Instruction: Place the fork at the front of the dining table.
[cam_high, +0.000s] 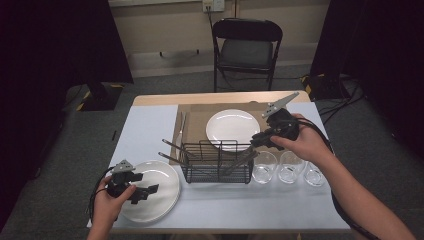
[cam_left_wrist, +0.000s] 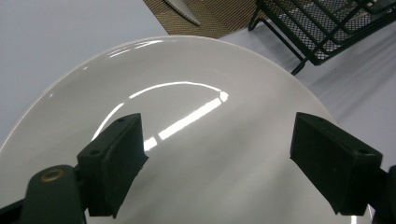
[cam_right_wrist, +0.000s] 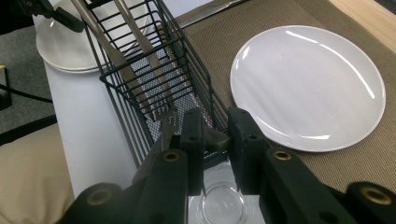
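The right gripper (cam_high: 256, 141), held at the right end of the black wire cutlery basket (cam_high: 217, 162), has its jaws drawn nearly together on the flat end of a grey metal utensil handle (cam_right_wrist: 215, 139); in the right gripper view the pads (cam_right_wrist: 192, 135) press that end from both sides, just above the basket's rim and over a clear drinking glass (cam_right_wrist: 223, 203). The utensil leans in the basket, beside two other long metal pieces (cam_right_wrist: 135, 51) whose type I cannot tell. The left gripper (cam_high: 145, 192) hovers over the stack of round white plates (cam_high: 167, 192) at the near left corner of the white-covered table (cam_high: 145, 130), its jaws spread wide with nothing between them. A second round white plate (cam_high: 233, 129) lies on the brown woven placemat (cam_high: 197, 122) behind the basket. Three clear glasses stand in a row right of the basket. No brand, label or writing can be read anywhere.
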